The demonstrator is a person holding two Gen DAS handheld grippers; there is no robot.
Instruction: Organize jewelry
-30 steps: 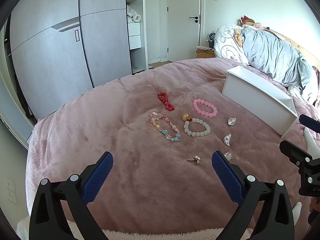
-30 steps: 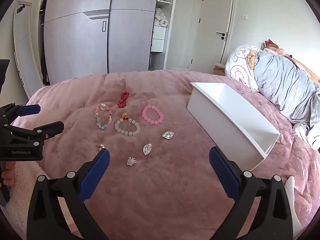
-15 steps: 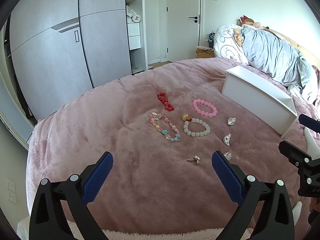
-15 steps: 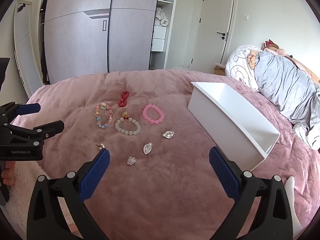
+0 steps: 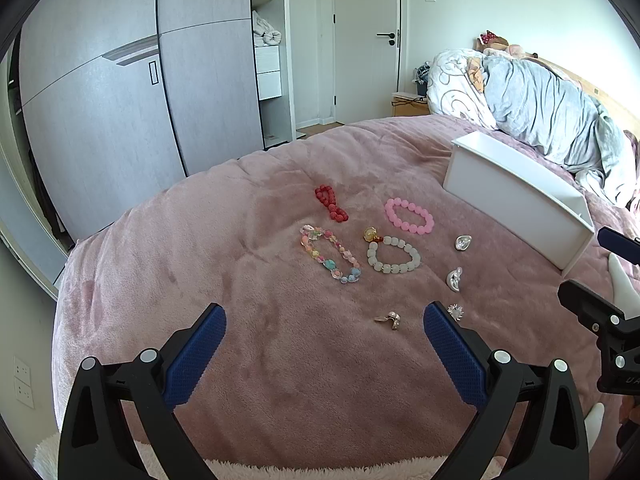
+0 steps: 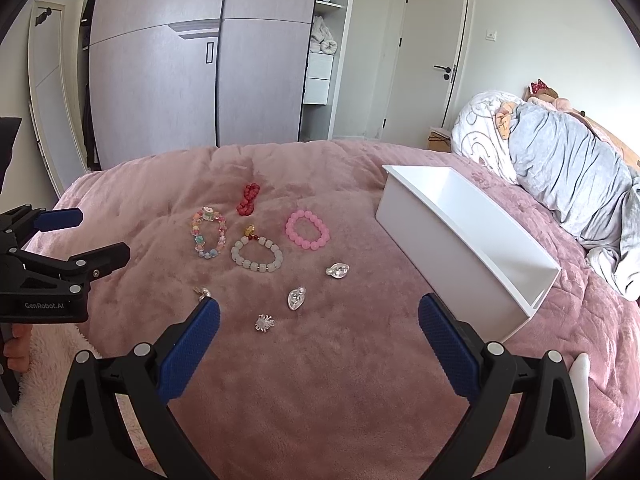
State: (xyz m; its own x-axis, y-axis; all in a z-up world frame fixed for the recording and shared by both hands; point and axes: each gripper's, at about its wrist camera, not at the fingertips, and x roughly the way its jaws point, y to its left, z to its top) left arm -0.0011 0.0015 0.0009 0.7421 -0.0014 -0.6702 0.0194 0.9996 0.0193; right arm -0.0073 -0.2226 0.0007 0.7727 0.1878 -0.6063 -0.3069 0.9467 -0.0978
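left wrist view first: the left claw (image 5: 324, 344) hangs wide open over the near part of the bed (image 5: 240, 320), nothing between its blue pads. ahead of it, in the middle of the pink blanket, the jewelry lies loose: a red bracelet (image 5: 331, 203) farthest back, a pink bracelet (image 5: 409, 216) to its right, a multicolour bracelet (image 5: 330, 254) and a pale green bracelet (image 5: 394, 255) closer in. four small silver pieces trail toward the near right, one silver ring (image 5: 391, 319) lying just inside the claw's right finger. the white box (image 5: 516, 196) stands toward the right edge of the bed, beside a grey duvet (image 5: 552, 116). the right claw (image 5: 592, 276) pokes in at the right margin, spread apart

over to the right wrist view: same claw, wide open and holding nothing, hovering above the near blanket. a spiky silver brooch (image 6: 264, 323) sits between its fingers, further out. the box shows clearly here and its inside looks bare white

so the call is: nothing sorted yet, every bracelet and silver piece is on the blanket, well apart from the box. the whole job is left, and either claw looks free to make the first pick
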